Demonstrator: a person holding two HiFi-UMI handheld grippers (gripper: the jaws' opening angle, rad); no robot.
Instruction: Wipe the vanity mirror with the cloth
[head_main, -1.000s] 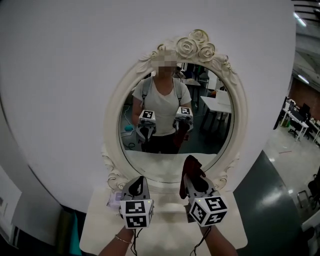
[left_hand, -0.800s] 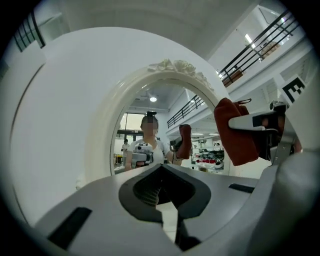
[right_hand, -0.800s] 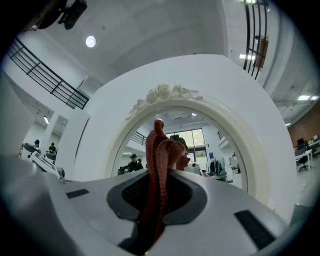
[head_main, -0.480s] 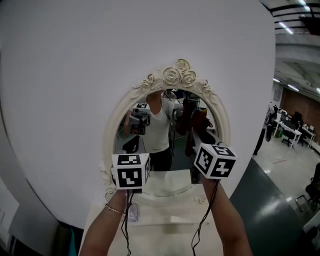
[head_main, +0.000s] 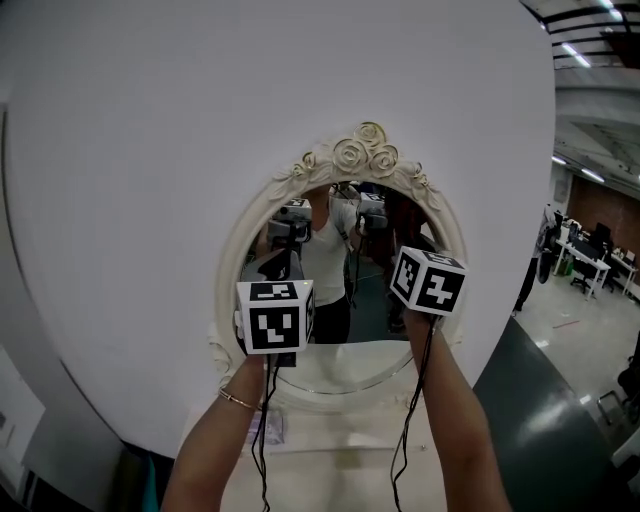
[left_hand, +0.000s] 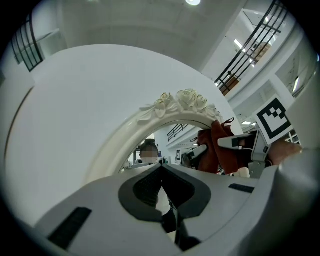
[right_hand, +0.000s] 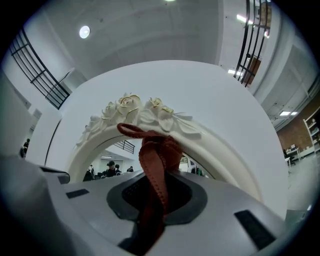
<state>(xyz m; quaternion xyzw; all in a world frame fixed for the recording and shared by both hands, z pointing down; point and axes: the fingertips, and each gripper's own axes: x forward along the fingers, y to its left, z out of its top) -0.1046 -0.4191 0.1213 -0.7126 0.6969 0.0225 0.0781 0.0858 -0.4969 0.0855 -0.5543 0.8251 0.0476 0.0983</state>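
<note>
Two grippers up, one mirror, one cloth. The left gripper (left_hand: 161, 169) has its jaws pressed tight together with nothing between them. Straight ahead of those jaws is the vanity mirror (head_main: 340, 350), oval glass in a cream carved frame. Off to their right is the right gripper, with the cloth bunched up by the frame's upper arc.

The right gripper (right_hand: 157, 176) has its jaws clamped on the cloth (right_hand: 156, 152). It's a rust-red strip, pinched between the pads and rising out past the tips, with a loop curling off to the left. Beyond the tips, just above the cloth, sits the crest of roses (head_main: 368, 150), and I count three in the head view. Whether the cloth is actually on the glass, I can't tell.

There are two marker cubes, one per gripper, and their black-and-white squares are the only print on show. A cable hangs down from each gripper. There's one thin bracelet (head_main: 238, 400) on the left wrist. Below both sets of jaws is a pale tabletop (head_main: 340, 465).
</note>
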